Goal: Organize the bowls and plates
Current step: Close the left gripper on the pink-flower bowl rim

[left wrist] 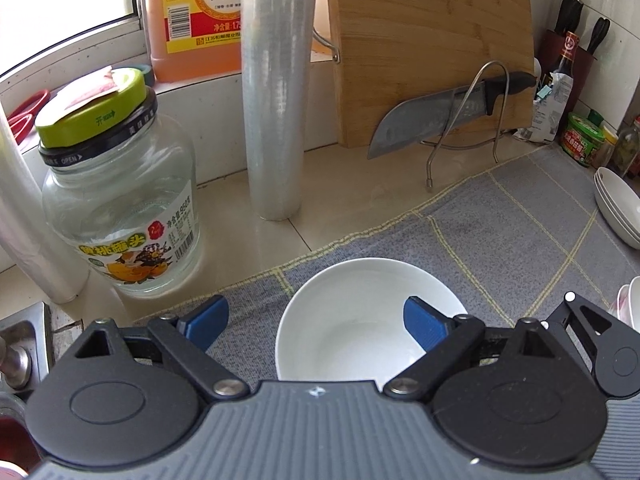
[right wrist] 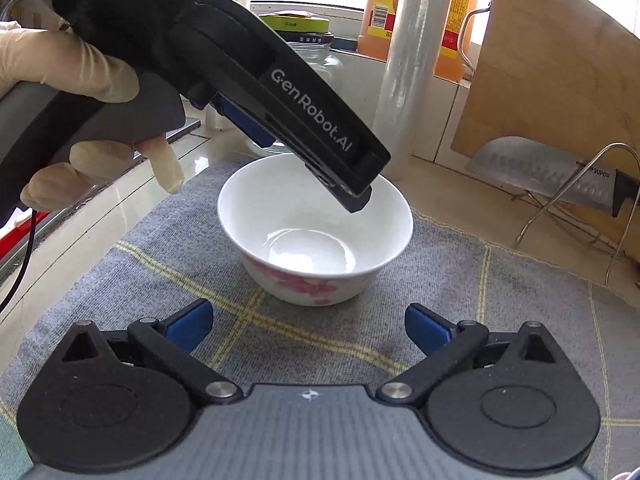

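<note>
White bowl [right wrist: 316, 232] with pink flowers on the outside, sitting empty on the grey checked mat [right wrist: 460, 300], dead centre in the right wrist view. Left gripper [left wrist: 316, 320] spread wide, one blue pad inside the bowl, the other outside past the rim at 9 o'clock, nothing pinched. Right gripper [right wrist: 308, 324] also wide apart, hanging just short of the bowl at 6 o'clock, touching nothing. Stack of white plates [left wrist: 618, 208] way off at 3 o'clock in the left view. Glass jar [left wrist: 120, 200] with green lid at 10 o'clock, looking empty. Orange bottle [left wrist: 196, 16] up on the sill at 12, behind the cling film roll [left wrist: 276, 100].
</note>
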The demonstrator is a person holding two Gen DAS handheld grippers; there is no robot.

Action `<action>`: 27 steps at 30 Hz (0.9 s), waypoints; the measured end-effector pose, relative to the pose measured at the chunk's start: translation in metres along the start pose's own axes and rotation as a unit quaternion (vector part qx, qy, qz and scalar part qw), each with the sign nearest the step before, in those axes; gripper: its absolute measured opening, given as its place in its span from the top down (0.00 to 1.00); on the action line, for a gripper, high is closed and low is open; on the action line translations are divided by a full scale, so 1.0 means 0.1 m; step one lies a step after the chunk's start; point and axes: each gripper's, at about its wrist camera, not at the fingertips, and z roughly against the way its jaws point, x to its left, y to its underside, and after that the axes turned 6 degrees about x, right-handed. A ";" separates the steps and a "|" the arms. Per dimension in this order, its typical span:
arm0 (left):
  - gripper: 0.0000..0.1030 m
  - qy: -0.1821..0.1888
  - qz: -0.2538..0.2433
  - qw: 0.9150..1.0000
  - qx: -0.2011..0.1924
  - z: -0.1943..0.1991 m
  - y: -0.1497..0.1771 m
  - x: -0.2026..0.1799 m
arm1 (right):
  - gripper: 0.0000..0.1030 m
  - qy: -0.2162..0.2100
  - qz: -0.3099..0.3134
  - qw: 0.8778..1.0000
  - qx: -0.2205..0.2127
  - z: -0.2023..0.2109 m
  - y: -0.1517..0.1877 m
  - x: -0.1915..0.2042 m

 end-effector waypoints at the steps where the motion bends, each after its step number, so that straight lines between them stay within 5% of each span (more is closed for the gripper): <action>1: 0.10 0.003 0.002 1.000 0.003 -0.01 0.00 0.01 | 0.00 0.004 -0.002 1.000 -0.007 -0.02 -0.03 -0.02; 7: 0.24 0.019 -0.002 1.000 0.012 -0.05 -0.01 -0.02 | 0.01 -0.002 -0.007 1.000 -0.016 -0.05 -0.09 -0.08; 13: 0.36 0.031 -0.002 0.999 0.018 -0.06 -0.02 -0.04 | 0.13 -0.006 -0.004 1.000 -0.022 -0.05 -0.14 -0.11; 27: 0.38 0.039 -0.017 0.999 0.028 -0.10 -0.04 -0.05 | 0.18 -0.010 -0.003 1.000 -0.021 -0.03 -0.14 -0.09</action>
